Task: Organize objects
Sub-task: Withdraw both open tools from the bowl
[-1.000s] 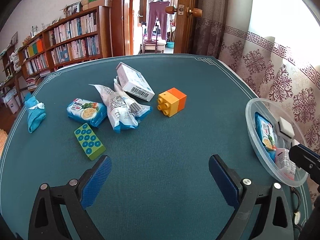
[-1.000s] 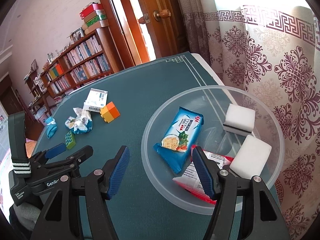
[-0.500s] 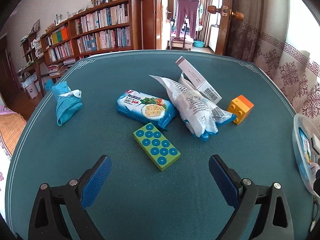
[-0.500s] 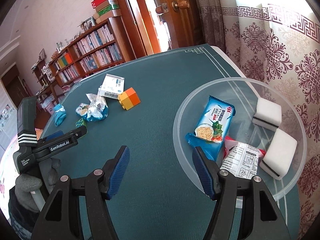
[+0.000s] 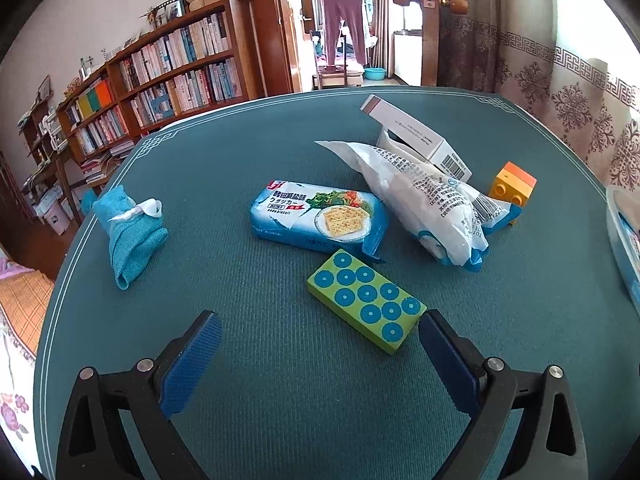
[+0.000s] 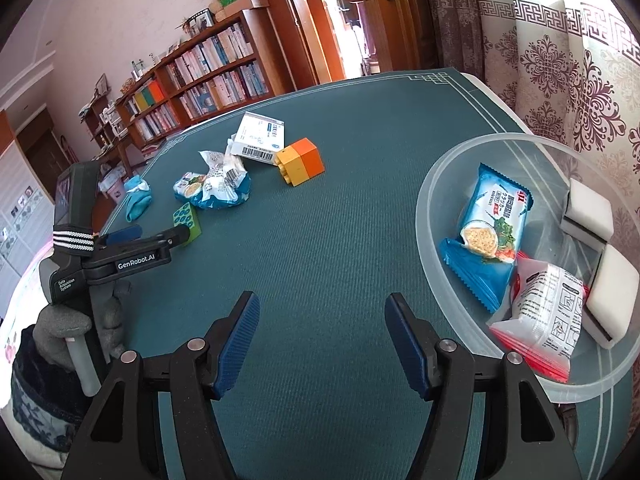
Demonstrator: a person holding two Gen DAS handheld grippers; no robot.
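Observation:
On the teal table lie a green block with blue studs (image 5: 366, 304), a blue cracker pack (image 5: 320, 220), a white and blue snack bag (image 5: 428, 204), a white barcode box (image 5: 416, 140), a yellow-orange brick (image 5: 512, 186) and a rolled blue cloth (image 5: 130, 230). My left gripper (image 5: 320, 354) is open and empty, its right pad close beside the green block (image 6: 186, 218). My right gripper (image 6: 320, 344) is open over bare table, left of the clear plastic bowl (image 6: 436, 184). The bowl holds a cracker pack (image 6: 490, 228), a red and white packet (image 6: 548, 312) and two white sponges (image 6: 588, 212).
A gloved hand (image 6: 68, 324) holds the left gripper's handle at the table's left edge. Patterned curtains (image 6: 560, 80) hang behind the bowl. Bookshelves (image 5: 168, 72) and an open doorway (image 5: 348, 24) lie beyond the far edge.
The left gripper swung left from near the bowl toward the pile, and the green block now lies just ahead of its fingers. The right gripper drew left away from the bowl.

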